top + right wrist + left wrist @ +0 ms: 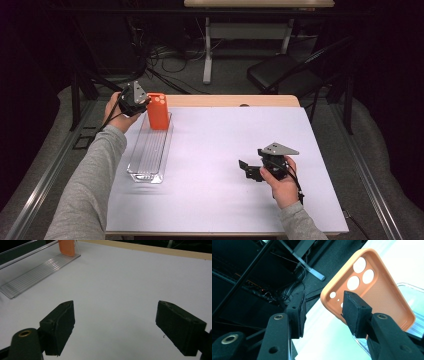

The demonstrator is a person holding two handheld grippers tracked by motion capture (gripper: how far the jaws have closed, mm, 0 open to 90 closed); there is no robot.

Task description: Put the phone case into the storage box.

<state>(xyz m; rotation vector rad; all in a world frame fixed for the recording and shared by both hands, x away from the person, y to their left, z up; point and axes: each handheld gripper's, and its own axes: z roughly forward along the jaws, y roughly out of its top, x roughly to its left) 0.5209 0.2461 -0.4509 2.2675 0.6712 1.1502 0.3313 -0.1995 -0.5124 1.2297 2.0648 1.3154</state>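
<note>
An orange phone case [158, 111] stands upright at the far end of a clear ribbed tray [150, 155], its camera holes at the top. My left gripper [145, 103] is right beside the case's left side. In the left gripper view the hollow inner face of the case [377, 287] shows behind the right jaw. The left jaw stands well apart from it, so my left gripper [324, 302] is open. My right gripper [247, 169] hovers low over the white table at the right, open with nothing between its jaws [115, 312]. Far off in that view are the case [67, 247] and the tray [37, 272].
The white table top [225, 135] has a wooden strip [235, 100] along its far edge. Beyond it stand a black chair [285, 72], a desk's white leg [207, 55] and cables on the floor. The tray lies lengthwise near the table's left edge.
</note>
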